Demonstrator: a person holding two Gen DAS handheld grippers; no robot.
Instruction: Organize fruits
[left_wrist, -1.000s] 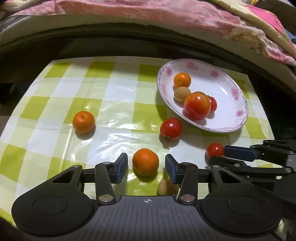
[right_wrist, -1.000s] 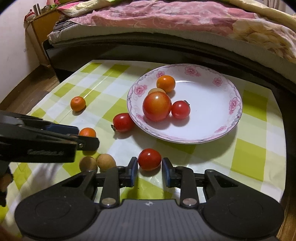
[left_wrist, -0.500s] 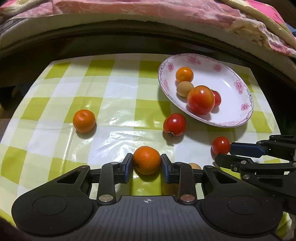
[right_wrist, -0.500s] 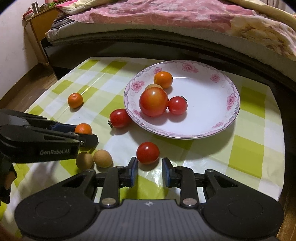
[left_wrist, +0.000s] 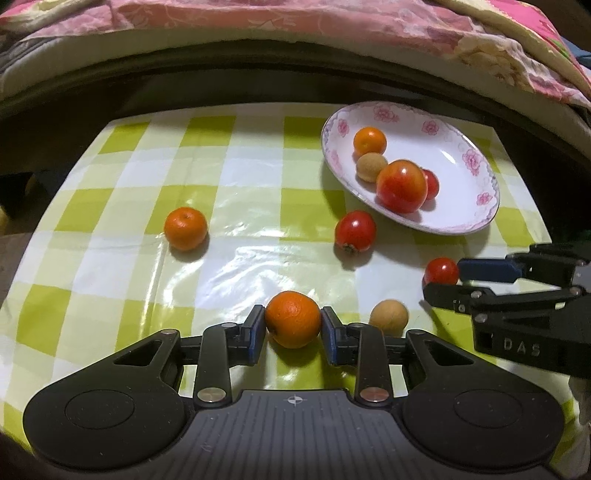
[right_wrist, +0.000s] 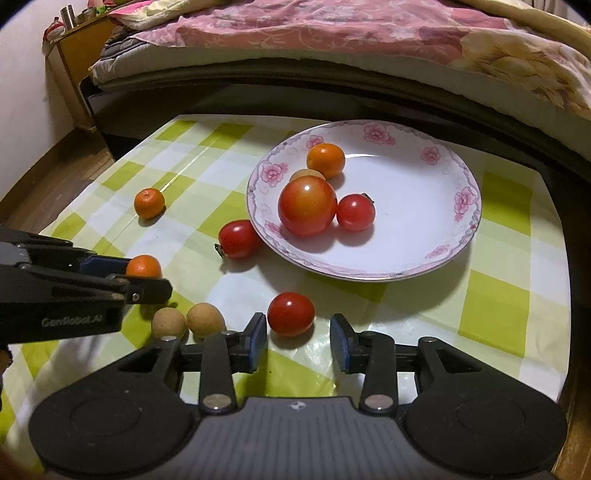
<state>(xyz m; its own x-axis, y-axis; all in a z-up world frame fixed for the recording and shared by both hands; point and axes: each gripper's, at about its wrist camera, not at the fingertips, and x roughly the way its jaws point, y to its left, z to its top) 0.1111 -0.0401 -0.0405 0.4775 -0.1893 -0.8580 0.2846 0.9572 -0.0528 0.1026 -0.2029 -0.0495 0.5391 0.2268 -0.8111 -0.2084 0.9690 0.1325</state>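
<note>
Left gripper (left_wrist: 293, 329) is clamped on a mandarin (left_wrist: 293, 319), both blue pads snug against its sides, sitting low over the checkered counter (left_wrist: 122, 206). Just off its right finger there's a small tan longan (left_wrist: 389, 316) lying on the cloth, and a second mandarin (left_wrist: 185, 228) sits well ahead and to the left.

Right gripper (right_wrist: 298, 338) has its jaws apart; they've just been opening. A cherry tomato (right_wrist: 291, 314) sits between the fingertips, close to the left pad (right_wrist: 257, 334) but with a clear gap to the right one, so nothing is squeezing it. It's resting on the counter. Two more longans (right_wrist: 205, 319) lie side by side just left of that gripper, near the left one's fingers.

Ahead of both grippers is the flowered plate (right_wrist: 424, 218), already carrying a big tomato (right_wrist: 307, 210), a smaller tomato (right_wrist: 355, 212) touching its right side, a mandarin at the back, and a longan mostly hidden behind the big one. One more tomato (right_wrist: 238, 238) with its stem end showing sits on the counter right up against the plate's near-left rim.

A bed with a pink floral quilt (right_wrist: 332, 33) runs behind the counter.
</note>
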